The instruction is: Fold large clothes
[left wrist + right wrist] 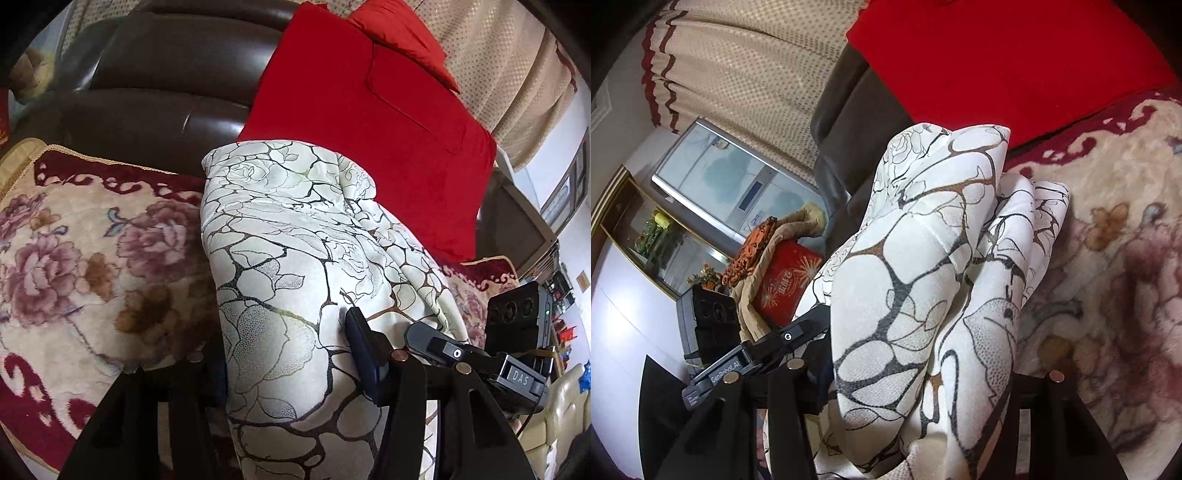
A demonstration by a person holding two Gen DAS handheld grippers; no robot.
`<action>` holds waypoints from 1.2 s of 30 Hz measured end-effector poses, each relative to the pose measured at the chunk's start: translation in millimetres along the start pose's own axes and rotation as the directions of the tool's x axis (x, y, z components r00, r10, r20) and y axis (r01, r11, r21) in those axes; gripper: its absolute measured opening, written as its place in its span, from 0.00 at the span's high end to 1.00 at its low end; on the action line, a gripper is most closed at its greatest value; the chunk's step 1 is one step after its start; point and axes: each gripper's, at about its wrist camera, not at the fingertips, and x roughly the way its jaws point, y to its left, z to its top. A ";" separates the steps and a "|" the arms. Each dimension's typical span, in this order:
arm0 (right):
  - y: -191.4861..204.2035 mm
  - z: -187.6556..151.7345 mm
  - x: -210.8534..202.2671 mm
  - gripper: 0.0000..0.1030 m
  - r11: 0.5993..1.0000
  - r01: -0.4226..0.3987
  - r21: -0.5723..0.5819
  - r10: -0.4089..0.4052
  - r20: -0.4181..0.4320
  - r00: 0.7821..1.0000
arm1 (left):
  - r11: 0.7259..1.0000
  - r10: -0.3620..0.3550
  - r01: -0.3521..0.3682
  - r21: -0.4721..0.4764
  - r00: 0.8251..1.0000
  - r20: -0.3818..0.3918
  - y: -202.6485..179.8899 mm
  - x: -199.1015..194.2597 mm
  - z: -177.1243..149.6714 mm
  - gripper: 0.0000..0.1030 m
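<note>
Left-wrist view: white rose-print garment [280, 266] runs lengthwise toward red cushion [373, 140], pinched by both left gripper [284, 354] and right gripper [916, 369], equally near.

A cream garment [288, 266] of smooth, faintly sheened woven cloth, printed with dark vein-like lines, lies bunched on a plush, fuzzy floral blanket [74, 258]. Behind it, a red cushion [369, 129] looks like matt velvet, and the brown sofa back [166, 74] is glossy leather. The left tongs [295, 376] are matt black plastic with small shiny metal studs. A dotted curtain [746, 74] looks like coarse weave.
</note>
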 end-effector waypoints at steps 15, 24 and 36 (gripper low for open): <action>-16.2 -5.6 13.3 0.48 0.998 0.021 0.062 -0.019 -0.034 0.999 | 0.997 0.058 -0.057 0.049 0.998 -0.017 -6.6 3.2 -2.8 0.46; -30.3 -8.0 26.7 0.48 0.991 0.118 0.069 -0.112 -0.091 0.990 | 0.988 0.137 -0.133 0.077 0.989 -0.050 -4.8 15.9 -7.9 0.42; -42.6 -13.9 45.1 0.43 0.981 0.194 0.034 -0.187 -0.147 0.971 | 0.954 0.254 -0.237 0.183 0.964 -0.078 8.1 42.0 -33.0 0.28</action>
